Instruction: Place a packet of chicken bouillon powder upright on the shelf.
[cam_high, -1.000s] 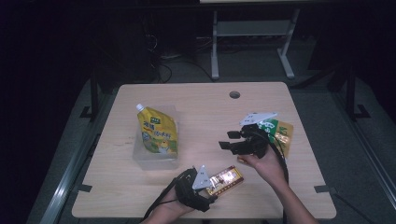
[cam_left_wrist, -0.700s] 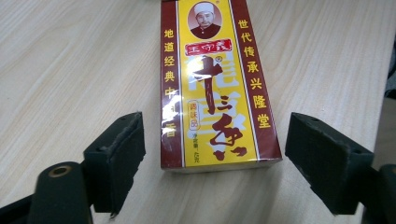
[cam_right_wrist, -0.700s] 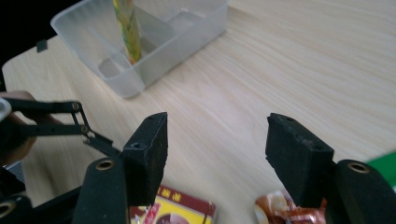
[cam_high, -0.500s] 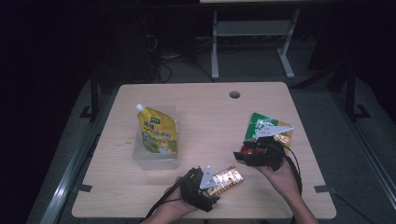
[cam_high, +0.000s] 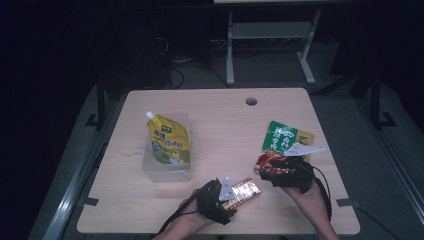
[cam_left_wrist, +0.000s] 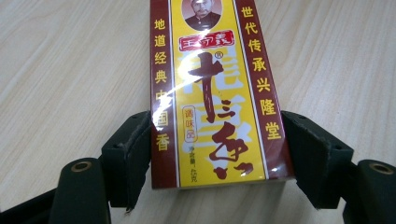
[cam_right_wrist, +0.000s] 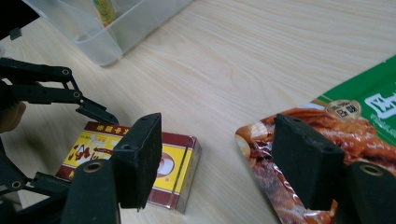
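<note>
A yellow and dark-red spice box lies flat on the wooden table near its front edge. My left gripper is shut on the box, one jaw against each long side. To its right my right gripper hovers open, its jaws wide apart above the table. One jaw hangs over the near corner of a red food packet. That packet overlaps a green packet. In the right gripper view the box and the left gripper's fingers show at the left.
A clear plastic tub stands left of centre with a yellow spouted pouch lying in it. Its corner shows in the right gripper view. A cable hole sits near the table's far edge. The surroundings are dark.
My right gripper has come down from over the green packet toward the front, to the red packet's near corner. The left gripper has stayed put on the box.
</note>
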